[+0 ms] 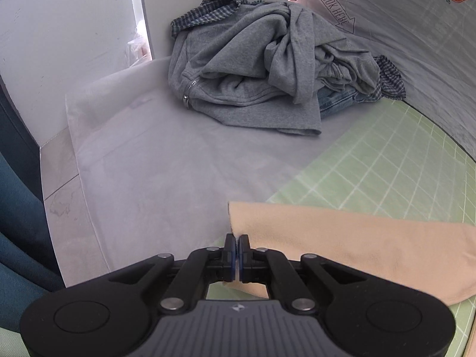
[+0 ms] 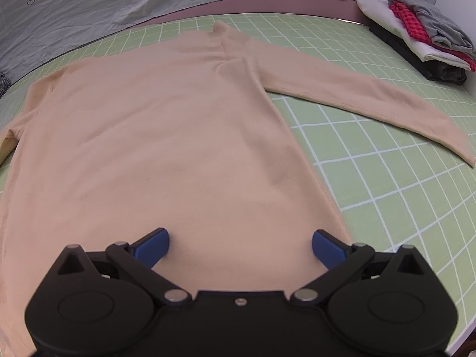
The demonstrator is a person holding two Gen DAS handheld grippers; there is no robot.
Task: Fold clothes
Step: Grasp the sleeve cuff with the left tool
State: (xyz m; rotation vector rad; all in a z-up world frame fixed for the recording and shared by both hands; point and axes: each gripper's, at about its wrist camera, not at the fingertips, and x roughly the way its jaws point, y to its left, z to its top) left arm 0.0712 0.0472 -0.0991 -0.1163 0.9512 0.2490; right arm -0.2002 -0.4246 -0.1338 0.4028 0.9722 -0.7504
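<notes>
One beige sweater [image 2: 166,136] is spread flat on the green gridded surface [image 2: 386,193]. Its sleeve edge is pinched by the left tongs [image 1: 237,239]; the right tongs [image 2: 240,245] are held open above its hem. Two clothes piles [image 1: 261,65] [image 2: 416,35] are seen.

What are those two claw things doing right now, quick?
Left gripper: shut, pinching the end of the peach top's sleeve.
Right gripper: open, holding nothing, over the top's lower part.

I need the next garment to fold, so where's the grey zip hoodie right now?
In the left wrist view, the grey zip hoodie tops the unfolded heap at the far end, on the white sheet beyond the green mat.
</notes>
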